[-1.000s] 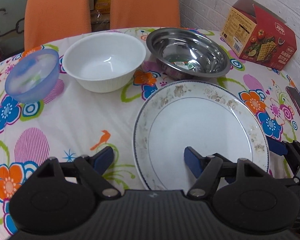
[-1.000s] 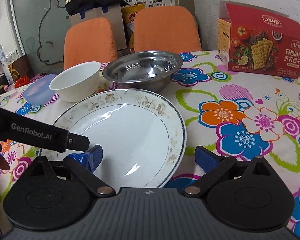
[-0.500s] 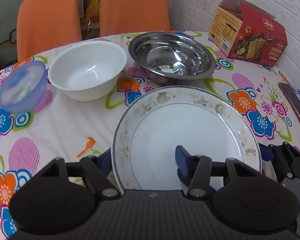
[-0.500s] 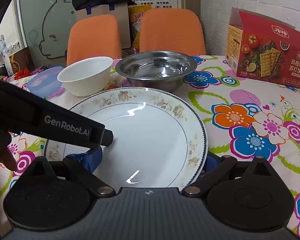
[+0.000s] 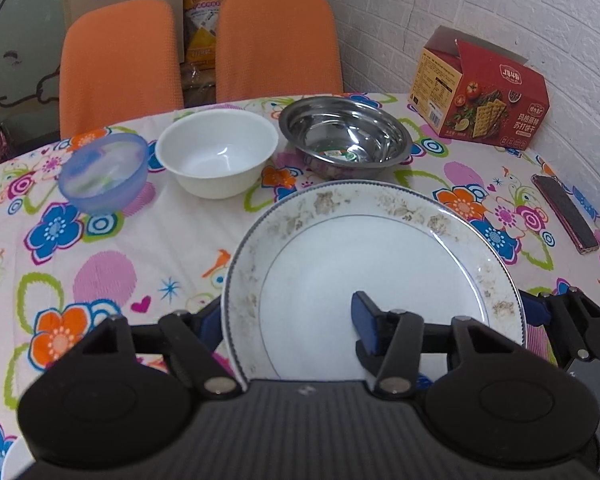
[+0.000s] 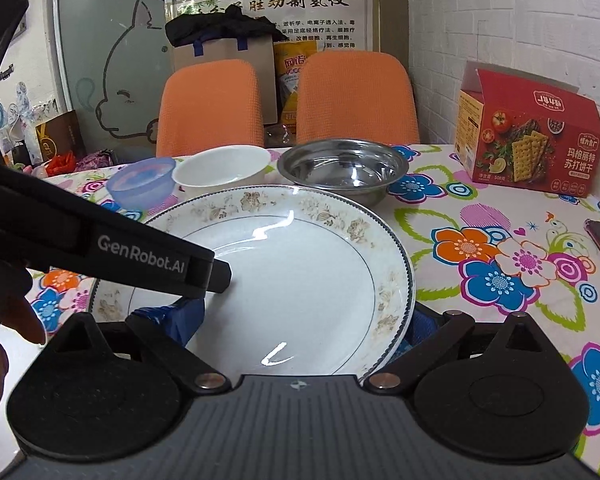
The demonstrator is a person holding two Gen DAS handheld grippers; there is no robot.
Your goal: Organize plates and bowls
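I have the plate [image 5: 374, 276] caught from both sides, and it sits low in the foreground of both wrist views, over the flowered cloth of the counter [image 5: 188, 240]; whether it touches the cloth I cannot tell. My left tongs [image 5: 290, 320] straddle its left rim, one blue pad under the edge and the other on the white face, gripping the plate. My right tongs [image 6: 304, 322] straddle the right rim the same way, gripping the plate too. From the right wrist view, the body of the left tool crosses over the plate's left side, with part of a hand [image 6: 4, 320] at the frame's edge. Beyond the plate stand a blue plastic bowl [image 5: 104, 172], a white bowl [image 5: 218, 152] and a steel bowl [image 5: 346, 136] in a row. A red cracker box [image 5: 480, 96] stands near the wall, and a phone [image 5: 564, 212] lies to the right.
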